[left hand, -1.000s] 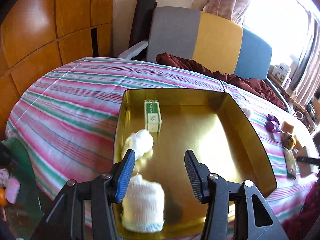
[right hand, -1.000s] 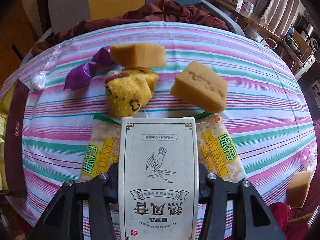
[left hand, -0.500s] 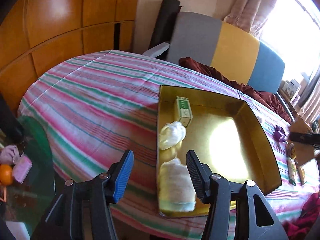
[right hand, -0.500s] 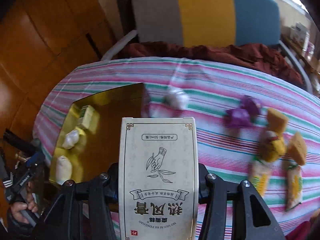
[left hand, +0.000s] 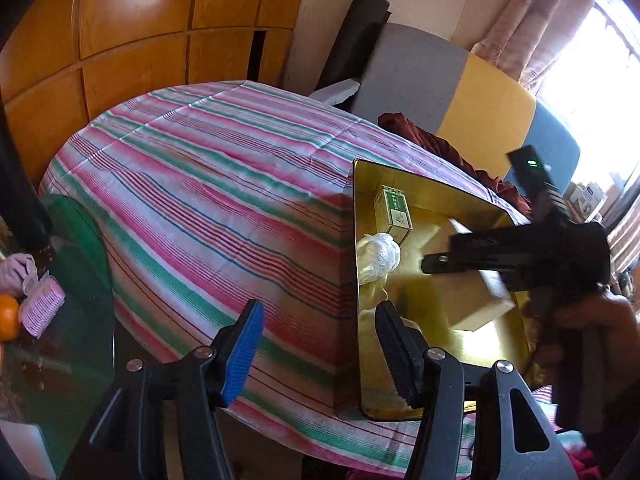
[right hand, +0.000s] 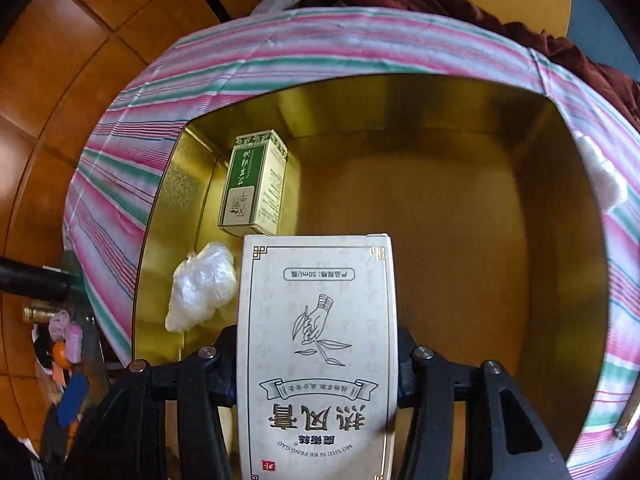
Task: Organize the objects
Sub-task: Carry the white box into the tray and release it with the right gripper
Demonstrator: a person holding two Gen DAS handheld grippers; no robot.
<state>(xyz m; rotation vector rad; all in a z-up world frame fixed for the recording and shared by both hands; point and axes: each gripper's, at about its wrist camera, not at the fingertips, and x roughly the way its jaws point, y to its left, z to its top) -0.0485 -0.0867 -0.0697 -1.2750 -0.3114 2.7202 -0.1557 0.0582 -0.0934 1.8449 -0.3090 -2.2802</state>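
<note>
My right gripper [right hand: 318, 364] is shut on a white printed carton [right hand: 318, 344] and holds it over the gold tray [right hand: 440, 208]. In the tray lie a green box [right hand: 254, 180] near the far left corner and a white wad [right hand: 200, 286] in front of it. The left wrist view shows the same tray [left hand: 356, 264], the green box [left hand: 394, 210], the wad [left hand: 378, 256], and the right gripper with the carton [left hand: 484, 304] above the tray floor. My left gripper [left hand: 318, 344] is open and empty, at the tray's near left corner over the striped cloth [left hand: 200, 200].
A white wad [right hand: 604, 176] lies on the cloth right of the tray. A sofa with a dark red cloth [left hand: 424, 136] stands behind the table. A green glass side table [left hand: 76, 272] with an orange [left hand: 8, 318] and a pink item is at the left.
My right gripper has carried the carton from the table's right side to above the tray. My left gripper has drawn back and to the left, off the tray.
</note>
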